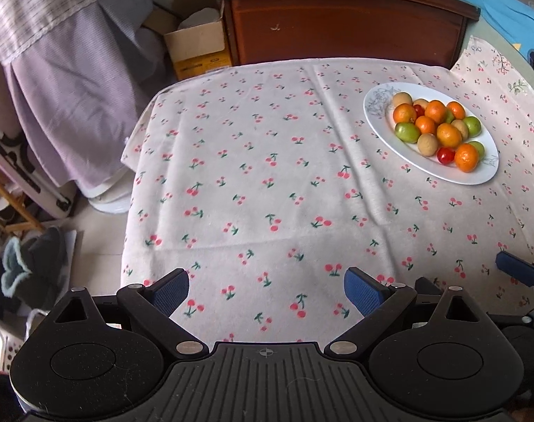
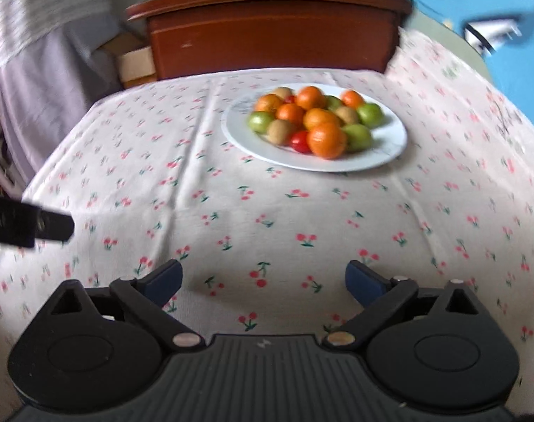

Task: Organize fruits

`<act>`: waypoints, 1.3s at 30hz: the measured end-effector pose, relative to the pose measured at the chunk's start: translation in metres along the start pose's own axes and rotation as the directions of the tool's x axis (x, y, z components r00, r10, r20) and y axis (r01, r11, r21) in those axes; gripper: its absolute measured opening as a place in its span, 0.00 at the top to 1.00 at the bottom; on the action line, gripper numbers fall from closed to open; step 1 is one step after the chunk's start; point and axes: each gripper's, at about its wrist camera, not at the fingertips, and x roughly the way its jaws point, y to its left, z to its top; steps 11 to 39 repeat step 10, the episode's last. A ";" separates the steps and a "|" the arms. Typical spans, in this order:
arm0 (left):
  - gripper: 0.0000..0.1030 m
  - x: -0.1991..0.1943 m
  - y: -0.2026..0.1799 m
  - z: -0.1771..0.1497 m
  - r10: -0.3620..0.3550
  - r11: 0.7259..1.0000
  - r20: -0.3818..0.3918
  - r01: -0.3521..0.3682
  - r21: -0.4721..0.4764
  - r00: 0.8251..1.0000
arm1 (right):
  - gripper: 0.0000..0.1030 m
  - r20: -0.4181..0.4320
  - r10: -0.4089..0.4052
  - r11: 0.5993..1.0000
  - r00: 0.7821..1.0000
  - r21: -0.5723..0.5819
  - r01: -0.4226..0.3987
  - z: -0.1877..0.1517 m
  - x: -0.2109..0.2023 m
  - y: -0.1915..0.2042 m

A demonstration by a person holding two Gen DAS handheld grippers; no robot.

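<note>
Tablecloth (image 1: 267,176) with a cherry print covers the whole table under my two grippers, and a brown wooden cabinet (image 1: 340,17) stands behind its far edge. On the cloth, toward the far right in the left wrist view, I see a white plate (image 2: 390,147) piled with fruits (image 2: 316,123): orange, green, tan and small red ones, all touching. My left gripper (image 1: 267,290) hovers over bare cloth, jaws wide apart, holding nothing. My right gripper (image 2: 265,279) is likewise spread wide and empty, well short of the plate.
</note>
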 end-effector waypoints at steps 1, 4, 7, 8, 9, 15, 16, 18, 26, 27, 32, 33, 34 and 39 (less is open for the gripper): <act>0.07 0.000 0.001 -0.001 -0.005 1.000 -0.002 0.005 -0.003 1.000 | 0.03 0.010 0.000 1.000 1.000 -0.015 0.000 -0.001 0.000 0.002; 0.07 0.000 0.003 -0.001 -0.017 1.000 -0.004 0.017 -0.004 1.000 | 0.01 0.047 0.025 0.999 0.999 -0.028 -0.023 -0.006 0.002 0.007; 0.06 0.000 0.003 -0.002 -0.011 1.000 -0.001 0.011 -0.005 1.000 | 0.01 0.056 0.006 0.999 0.998 -0.053 -0.003 -0.008 0.004 0.012; 0.06 0.001 0.003 -0.002 -0.013 1.000 -0.003 0.013 -0.007 1.000 | 0.01 0.059 0.003 0.999 0.998 -0.053 0.000 -0.007 0.005 0.013; 0.06 0.001 0.003 -0.001 -0.014 1.000 -0.005 0.014 -0.010 1.000 | 0.01 0.058 0.001 0.999 0.998 -0.046 0.001 -0.006 0.007 0.013; 0.06 0.001 0.003 -0.001 -0.014 1.000 -0.005 0.013 -0.012 1.000 | 0.01 0.060 -0.003 0.999 0.998 -0.040 0.006 -0.005 0.008 0.013; 0.06 0.001 0.003 -0.001 -0.014 1.000 -0.005 0.013 -0.012 1.000 | 0.01 0.060 -0.003 0.999 0.998 -0.040 0.006 -0.005 0.008 0.013; 0.06 0.001 0.003 -0.001 -0.014 1.000 -0.005 0.013 -0.012 1.000 | 0.01 0.060 -0.003 0.999 0.998 -0.040 0.006 -0.005 0.008 0.013; 0.06 0.001 0.003 -0.001 -0.014 1.000 -0.005 0.013 -0.012 1.000 | 0.01 0.060 -0.003 0.999 0.998 -0.040 0.006 -0.005 0.008 0.013; 0.06 0.001 0.003 -0.001 -0.014 1.000 -0.005 0.013 -0.012 1.000 | 0.01 0.060 -0.003 0.999 0.998 -0.040 0.006 -0.005 0.008 0.013; 0.06 0.001 0.003 -0.001 -0.014 1.000 -0.005 0.013 -0.012 1.000 | 0.01 0.060 -0.003 0.999 0.998 -0.040 0.006 -0.005 0.008 0.013; 0.06 0.001 0.003 -0.001 -0.014 1.000 -0.005 0.013 -0.012 1.000 | 0.01 0.060 -0.003 0.999 0.998 -0.040 0.006 -0.005 0.008 0.013; 0.06 0.001 0.003 -0.001 -0.014 1.000 -0.005 0.013 -0.012 1.000 | 0.01 0.060 -0.003 0.999 0.998 -0.040 0.006 -0.005 0.008 0.013; 0.06 0.001 0.003 -0.001 -0.014 1.000 -0.005 0.013 -0.012 1.000 | 0.01 0.060 -0.003 0.999 0.998 -0.040 0.006 -0.005 0.008 0.013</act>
